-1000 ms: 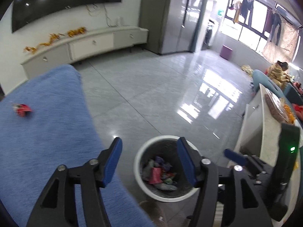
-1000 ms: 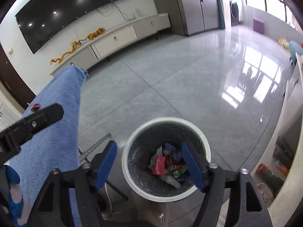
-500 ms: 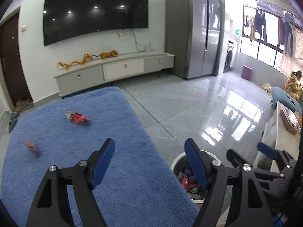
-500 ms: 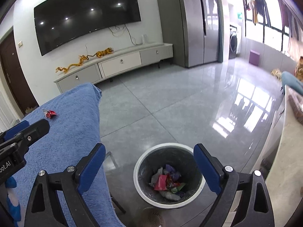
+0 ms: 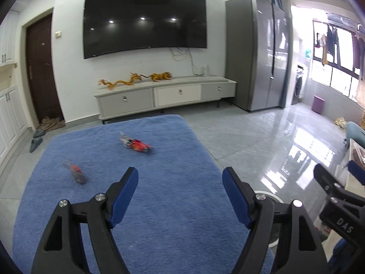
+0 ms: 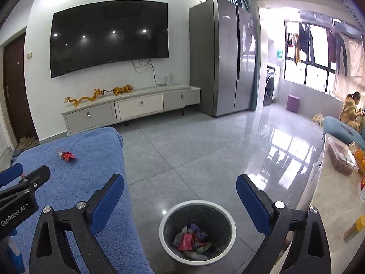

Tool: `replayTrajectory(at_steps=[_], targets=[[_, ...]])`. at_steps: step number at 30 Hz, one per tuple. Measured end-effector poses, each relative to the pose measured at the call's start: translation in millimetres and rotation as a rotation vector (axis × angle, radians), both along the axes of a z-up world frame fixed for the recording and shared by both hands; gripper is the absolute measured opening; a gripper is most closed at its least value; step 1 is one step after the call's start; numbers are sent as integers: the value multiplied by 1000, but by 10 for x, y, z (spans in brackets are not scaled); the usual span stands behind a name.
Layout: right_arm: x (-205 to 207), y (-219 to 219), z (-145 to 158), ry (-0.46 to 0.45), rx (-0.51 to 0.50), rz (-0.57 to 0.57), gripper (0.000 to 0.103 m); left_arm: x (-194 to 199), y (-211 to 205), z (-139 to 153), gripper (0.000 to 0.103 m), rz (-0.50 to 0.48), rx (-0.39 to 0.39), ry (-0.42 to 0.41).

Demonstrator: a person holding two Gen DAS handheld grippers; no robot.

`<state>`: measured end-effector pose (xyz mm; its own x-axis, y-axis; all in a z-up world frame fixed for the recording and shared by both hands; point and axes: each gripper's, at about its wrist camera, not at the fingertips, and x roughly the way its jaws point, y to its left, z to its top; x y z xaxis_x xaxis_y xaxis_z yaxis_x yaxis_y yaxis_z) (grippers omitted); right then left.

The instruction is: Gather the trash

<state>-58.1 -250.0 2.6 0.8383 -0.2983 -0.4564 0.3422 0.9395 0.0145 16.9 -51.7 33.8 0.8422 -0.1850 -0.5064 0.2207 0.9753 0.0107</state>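
Two red wrappers lie on the blue cloth-covered table (image 5: 173, 182): one (image 5: 135, 145) near the middle far part, another (image 5: 76, 173) to the left, blurred. My left gripper (image 5: 180, 185) is open and empty above the table, short of both. My right gripper (image 6: 180, 194) is open and empty above the round bin (image 6: 197, 231), which holds several crumpled wrappers. The far wrapper also shows in the right wrist view (image 6: 66, 155). The bin's rim (image 5: 268, 194) peeks out behind my left gripper's right finger.
A TV cabinet (image 5: 164, 96) stands by the far wall under a big TV. A grey fridge (image 6: 224, 77) is at the right. A counter (image 6: 337, 196) with food is at the far right. A person (image 6: 350, 110) sits by the window. Glossy tiled floor lies between.
Both grippers tilted up and drew back from the bin. My left gripper swung left over the blue table, bringing the two wrappers into view. Both stayed open.
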Motion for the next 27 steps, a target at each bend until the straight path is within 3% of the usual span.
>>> replayTrajectory(at_steps=[7,10,16,27], targets=[[-32,58,42,-15,8,3,103,-36,153,37,75,28,1,-9],[-56,94,48,-24,10,11,103,-74,202,42,82,33,-8,0],[-100,155,57,-42,11,26,103,-81,300,32,85,53,-21,-2],[-92,219,43,-22,7,40,103,-120,356,20,88,63,-34,-1]])
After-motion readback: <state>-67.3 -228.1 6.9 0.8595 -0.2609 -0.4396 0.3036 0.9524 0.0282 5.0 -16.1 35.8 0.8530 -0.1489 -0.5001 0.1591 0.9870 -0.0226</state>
